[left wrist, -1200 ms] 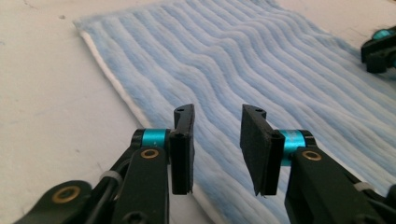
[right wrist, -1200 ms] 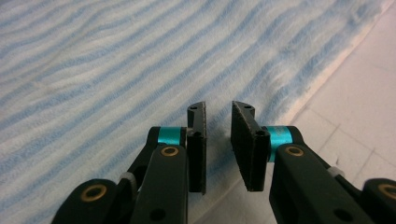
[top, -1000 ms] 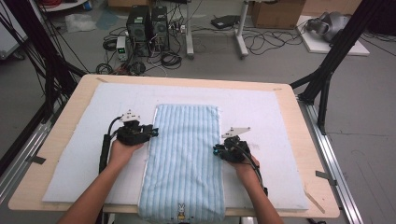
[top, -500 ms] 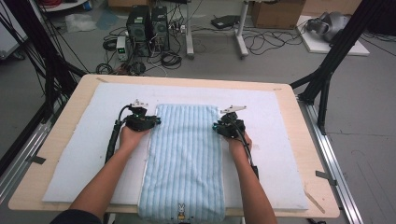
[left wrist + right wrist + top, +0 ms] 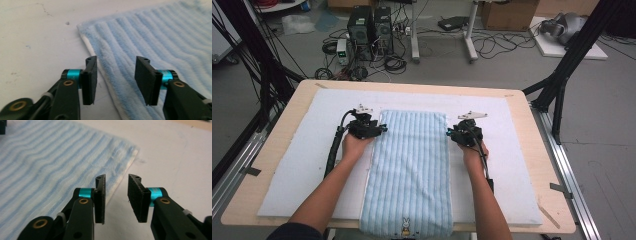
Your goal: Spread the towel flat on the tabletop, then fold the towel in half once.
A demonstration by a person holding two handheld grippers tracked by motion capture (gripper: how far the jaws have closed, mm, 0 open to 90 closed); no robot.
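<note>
Towel (image 5: 409, 170): a blue-striped strip folded long and narrow, lying flat down the middle of the pad, its near end hanging just over the table's front edge.
Far corners: each gripper sits at one far corner, probably so both corners can be lifted together for the next fold.
Left gripper (image 5: 378, 128): at the towel's far left corner; in the left gripper view (image 5: 116, 78) the jaws stand wide apart, having just opened, with the towel's white-hemmed edge lying between them and neither pad pressing it.
Right gripper (image 5: 451, 133): at the far right corner; in the right gripper view (image 5: 116, 197) the gap is narrower and has just been widening. The left pad (image 5: 100, 197) rides at the hem, and nothing is pinched.
Pad (image 5: 302, 165): white padding covers most of the table (image 5: 557, 210), giving the jaws a soft surface to dig under the cloth.
Label: a small rabbit figure (image 5: 405, 226) is stitched at the near hem; no readable writing.
</note>
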